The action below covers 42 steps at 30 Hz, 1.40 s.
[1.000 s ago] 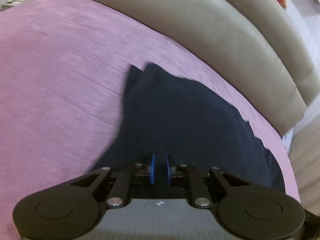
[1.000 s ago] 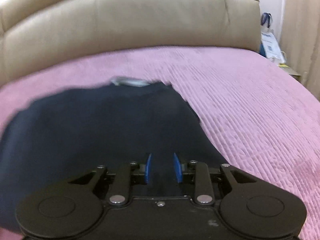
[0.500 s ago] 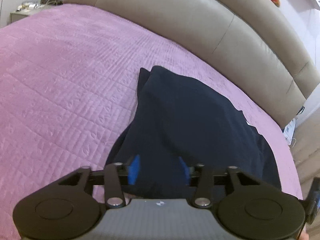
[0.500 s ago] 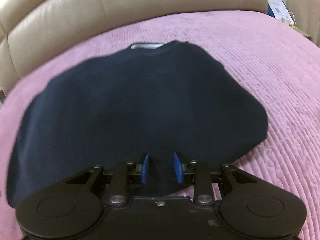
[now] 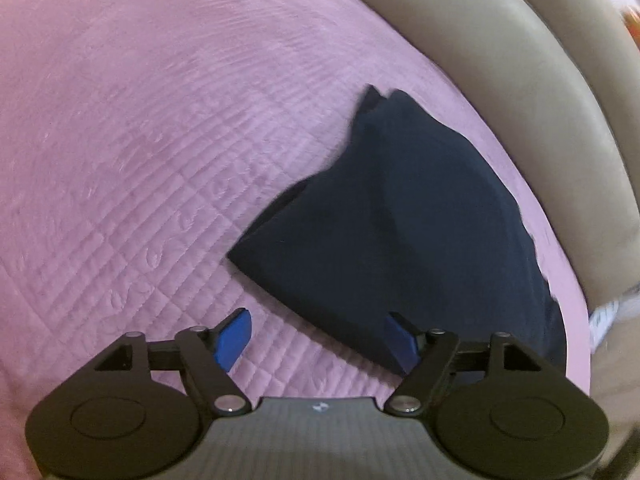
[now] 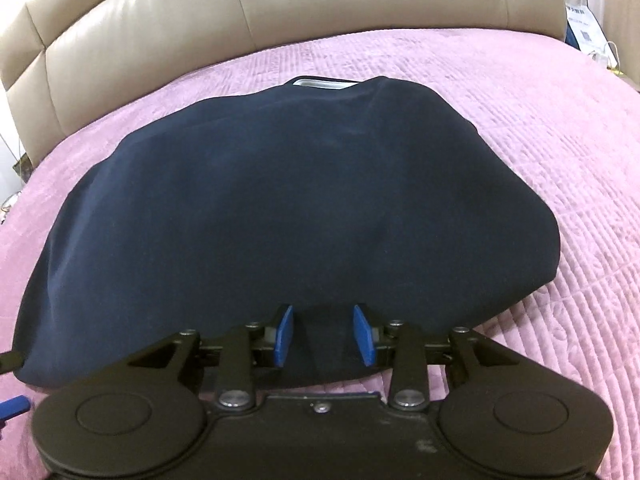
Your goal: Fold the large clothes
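Navy-blue soft knit garment [image 6: 288,200] lies folded into a thick pad on the pink quilted bedspread [image 6: 540,128], toward the far side near the beige leather headboard [image 6: 160,28]. It looks light, limp and a little bulky, likely to sag and unfold if lifted by one corner, so the doubled near edge or both near corners seem the best holds. The right gripper [image 6: 324,334] has just been opening; its blue fingers stand part spread with a flap of the near hem between them, not pressed. The left gripper [image 5: 316,338] has also just been opening, fingers wide apart over the bedspread, the garment's near left corner beside its right finger, nothing held.
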Tool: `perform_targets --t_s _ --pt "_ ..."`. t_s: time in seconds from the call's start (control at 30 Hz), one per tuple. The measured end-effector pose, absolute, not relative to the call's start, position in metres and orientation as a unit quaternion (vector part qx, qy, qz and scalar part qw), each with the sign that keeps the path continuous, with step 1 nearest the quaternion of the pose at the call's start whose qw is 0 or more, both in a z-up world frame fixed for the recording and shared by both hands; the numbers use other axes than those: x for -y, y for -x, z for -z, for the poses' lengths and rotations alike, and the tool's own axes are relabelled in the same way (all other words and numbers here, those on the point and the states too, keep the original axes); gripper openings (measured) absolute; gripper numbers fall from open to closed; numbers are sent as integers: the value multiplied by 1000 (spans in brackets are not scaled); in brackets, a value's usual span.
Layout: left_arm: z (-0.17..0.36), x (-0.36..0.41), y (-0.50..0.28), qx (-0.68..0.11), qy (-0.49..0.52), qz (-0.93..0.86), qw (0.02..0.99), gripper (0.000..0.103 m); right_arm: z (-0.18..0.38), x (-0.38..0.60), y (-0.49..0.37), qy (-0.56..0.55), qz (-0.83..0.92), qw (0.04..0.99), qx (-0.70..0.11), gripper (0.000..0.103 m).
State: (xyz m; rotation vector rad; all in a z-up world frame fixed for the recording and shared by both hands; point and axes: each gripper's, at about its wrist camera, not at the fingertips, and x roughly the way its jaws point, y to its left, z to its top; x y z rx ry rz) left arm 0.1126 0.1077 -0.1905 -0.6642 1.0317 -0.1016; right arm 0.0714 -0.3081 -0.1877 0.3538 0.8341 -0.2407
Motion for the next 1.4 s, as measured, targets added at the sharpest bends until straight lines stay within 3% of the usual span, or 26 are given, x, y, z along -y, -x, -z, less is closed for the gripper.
perform_targets --t_s 0.23,0.33,0.37,0.4,0.43,0.47,0.53,0.67,0.73,0.8,0.87,1.03,1.2,1.4 --pt "223 -120 -131 -420 411 63 807 72 189 312 -78 -153 115 903 -385 44" --pt "225 -115 -143 -406 408 83 813 51 183 312 -71 -166 118 919 -338 44" --pt "226 -115 -148 -402 412 86 813 39 181 312 -69 -171 112 923 -327 43" --pt "228 -115 -151 -399 421 91 809 23 178 311 -67 -176 105 927 -314 35" --pt "229 -117 -154 -397 429 98 805 19 176 310 -66 -179 98 930 -305 28" --pt "228 -118 -155 -392 432 105 805 19 175 308 -65 -183 89 932 -300 14" --pt "223 -113 -158 -385 409 115 819 19 175 302 -66 -186 71 934 -297 13" --pt "219 -94 -161 -378 368 134 839 48 187 288 -78 -162 57 926 -337 12" --pt "217 -82 -164 -385 321 126 856 43 195 284 -82 -158 61 922 -347 12" --pt "214 -75 -166 -381 283 122 872 15 196 287 -83 -169 61 920 -347 12" --pt "206 -72 -166 -371 265 125 881 11 195 294 -83 -191 59 916 -348 12" --pt "139 -35 -144 -261 151 169 938 9 199 308 -84 -240 51 905 -347 12" --pt "65 32 -134 -170 115 276 939 8 184 345 -72 -322 47 888 -324 13" --pt "37 118 -110 -117 51 401 907 7 149 406 -39 -352 113 896 -246 13"
